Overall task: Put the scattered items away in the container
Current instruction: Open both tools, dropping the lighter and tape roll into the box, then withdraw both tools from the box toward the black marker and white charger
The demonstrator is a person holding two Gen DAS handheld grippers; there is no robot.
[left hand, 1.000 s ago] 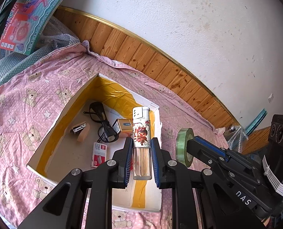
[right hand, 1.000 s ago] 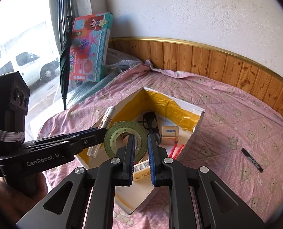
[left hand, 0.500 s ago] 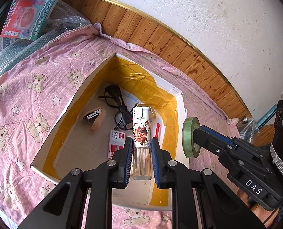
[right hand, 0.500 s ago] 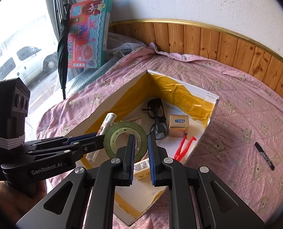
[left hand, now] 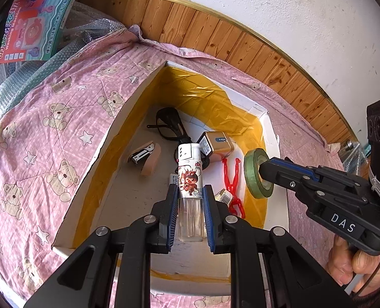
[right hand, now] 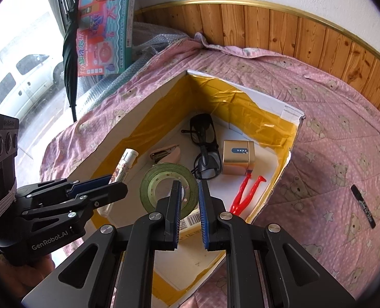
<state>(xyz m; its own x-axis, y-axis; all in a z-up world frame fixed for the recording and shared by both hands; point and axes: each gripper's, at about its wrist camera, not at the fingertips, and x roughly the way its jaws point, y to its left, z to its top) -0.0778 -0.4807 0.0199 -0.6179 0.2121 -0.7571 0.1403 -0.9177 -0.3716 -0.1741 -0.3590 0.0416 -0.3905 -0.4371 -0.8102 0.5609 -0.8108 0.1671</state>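
My left gripper [left hand: 190, 205] clamps lighter [left hand: 190, 179] upright between pads, held over box [left hand: 92, 159]. My right gripper [right hand: 190, 200] pinches rim of green tape [right hand: 161, 179], roll on edge, above box's right side. Inside box: glasses [right hand: 205, 138], stapler [left hand: 145, 156], gold pack [right hand: 237, 156], red clip [right hand: 246, 192]. Marker [right hand: 363, 205] lies on pink sheet [right hand: 331, 154], well apart from box.

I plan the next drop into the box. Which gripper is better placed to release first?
Probably the left gripper: its lighter hangs over the open box floor, while the right gripper holds the tape near the wall.
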